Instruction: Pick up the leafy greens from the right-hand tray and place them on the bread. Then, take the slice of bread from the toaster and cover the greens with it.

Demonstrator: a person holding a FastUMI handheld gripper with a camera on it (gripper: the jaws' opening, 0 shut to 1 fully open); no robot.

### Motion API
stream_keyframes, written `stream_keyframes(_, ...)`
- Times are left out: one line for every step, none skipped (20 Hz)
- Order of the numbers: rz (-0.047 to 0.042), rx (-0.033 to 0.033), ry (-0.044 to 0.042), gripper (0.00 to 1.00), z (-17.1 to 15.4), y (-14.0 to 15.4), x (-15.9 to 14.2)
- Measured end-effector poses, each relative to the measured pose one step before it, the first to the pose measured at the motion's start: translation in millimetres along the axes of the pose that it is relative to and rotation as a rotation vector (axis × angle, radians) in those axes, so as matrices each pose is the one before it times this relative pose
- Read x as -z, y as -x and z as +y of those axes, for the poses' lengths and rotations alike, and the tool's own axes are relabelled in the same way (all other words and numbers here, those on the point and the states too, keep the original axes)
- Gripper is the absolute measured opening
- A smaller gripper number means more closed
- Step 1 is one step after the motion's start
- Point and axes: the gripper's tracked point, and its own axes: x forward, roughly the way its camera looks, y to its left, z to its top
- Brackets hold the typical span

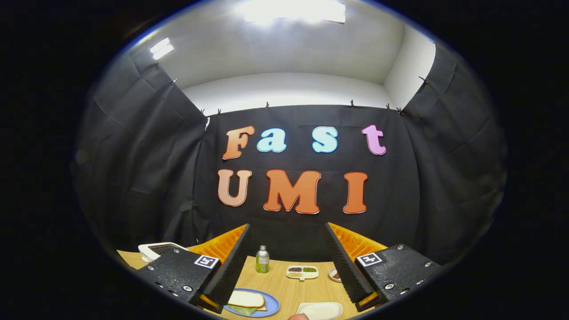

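Gripper [289, 266]: spread wide, nothing between its 2 fingers [231, 262], raised above the tabletop [289, 289] and looking level toward the black cloth wall.
Between the fingers: bare wood-grain tabletop, with the things below lying ahead of the tips.
Blue plate [272, 306]: just beside the left finger's tip, partly hidden by it; it carries the stack.
Bread [246, 298]: 1 pale slice lies flat on top of the stack on the blue plate, tilted slightly toward the left finger.
Leafy greens [242, 310]: a green edge shows under that top slice at its near side (a thin tan edge of another slice shows at the right side of the stack).
White tray [320, 310]: near the right finger's tip, well apart from the blue plate; its inside looks plain white.
Fingertip [298, 317]: a person's fingertip shows at the near edge, between the blue plate and the white tray.
Bottle [262, 259]: small, upright, green label, silver cap; beyond the fingers, nearer the left one.
Divided dish [302, 272]: white, 3 compartments with dark red, green and pale contents; to the right of the bottle.
Small dish [334, 275]: just beside the right finger, partly hidden, something reddish inside.
Toaster [155, 251]: white, behind the left finger; whether bread sits in it cannot be told.
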Motion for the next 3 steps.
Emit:
stream_keyframes(0.00205,0.00065,-0.00302,0.97,-0.14,0.05,0.11)
stream_keyframes(0.00128,-0.00101,-0.00281,0.97,0.58,0.26,0.94)
stream_keyframes(0.00197,0.00095,-0.00205,0.97,-0.01,0.79,0.85)
